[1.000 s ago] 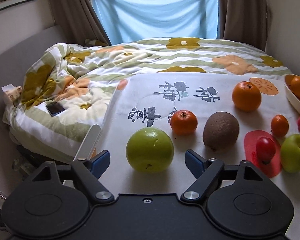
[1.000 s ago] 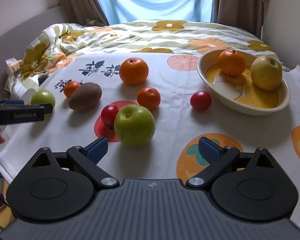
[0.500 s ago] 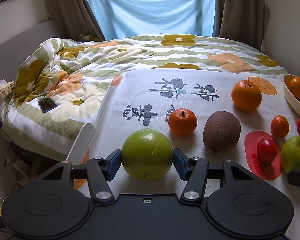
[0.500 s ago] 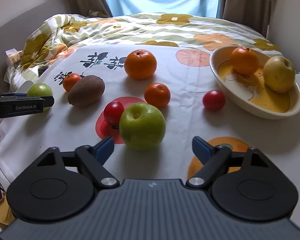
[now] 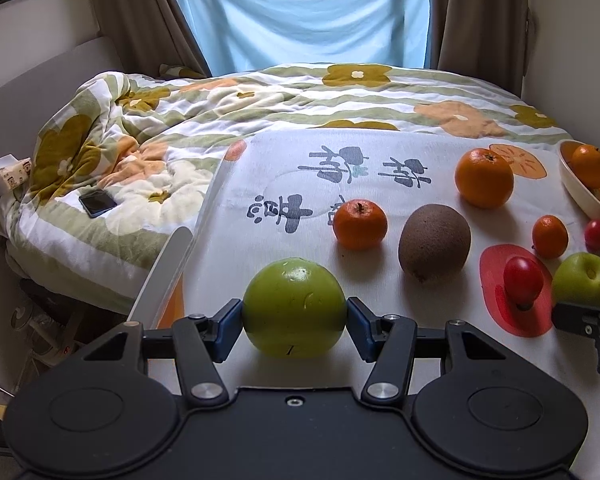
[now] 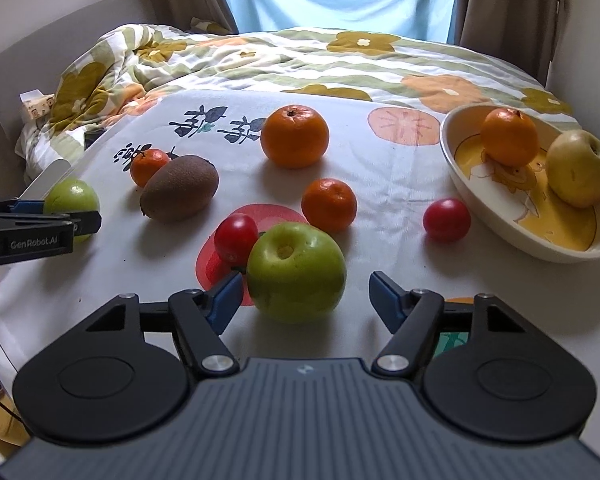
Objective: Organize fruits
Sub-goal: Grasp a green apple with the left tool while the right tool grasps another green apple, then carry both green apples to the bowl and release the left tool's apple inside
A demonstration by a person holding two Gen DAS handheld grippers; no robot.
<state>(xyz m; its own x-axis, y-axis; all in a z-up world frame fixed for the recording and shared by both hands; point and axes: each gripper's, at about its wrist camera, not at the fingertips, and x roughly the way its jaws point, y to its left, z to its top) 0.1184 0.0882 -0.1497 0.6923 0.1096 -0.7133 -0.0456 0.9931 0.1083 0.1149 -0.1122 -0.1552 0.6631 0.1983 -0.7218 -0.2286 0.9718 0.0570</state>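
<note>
On the white printed cloth (image 5: 260, 184), your left gripper (image 5: 294, 322) is clamped on the round green fruit (image 5: 294, 307). Your right gripper (image 6: 304, 296) has just been closing around the green apple (image 6: 296, 270), its 2 pads not yet pressing it; the bowl (image 6: 500, 236) sits far right

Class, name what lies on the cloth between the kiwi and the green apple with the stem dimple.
A red cherry tomato beside the apple, seen in both views.
</note>
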